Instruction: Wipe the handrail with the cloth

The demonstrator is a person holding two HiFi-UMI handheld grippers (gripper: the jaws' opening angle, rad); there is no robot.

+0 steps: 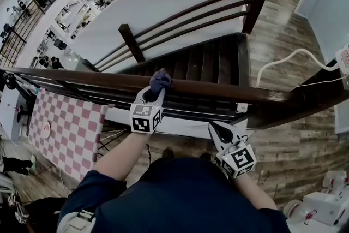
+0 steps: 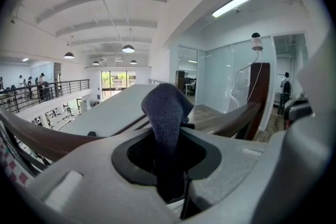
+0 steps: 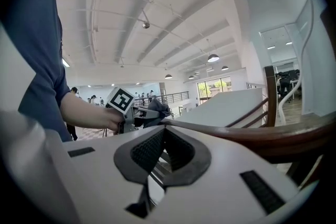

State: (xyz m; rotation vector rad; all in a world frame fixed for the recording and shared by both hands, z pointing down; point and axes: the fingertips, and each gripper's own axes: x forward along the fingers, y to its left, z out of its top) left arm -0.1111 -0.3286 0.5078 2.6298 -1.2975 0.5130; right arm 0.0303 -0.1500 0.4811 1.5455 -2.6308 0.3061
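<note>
- Head view: a dark blue cloth (image 1: 160, 80) lies on top of the wooden handrail (image 1: 207, 89), pinched by the left gripper (image 1: 155, 94). The right gripper (image 1: 219, 129) hangs below the handrail, apart from it.
- Left gripper view: the jaws are clenched on the cloth's lower fold and its bunched top stands free. It looks soft, light and limp. Holding it low leaves the bulk free for rubbing.
- Right gripper view: the jaws are pressed together with nothing between them, and the handrail crosses just beyond.

Office mezzanine with glass partitions (image 2: 226, 81)
</note>
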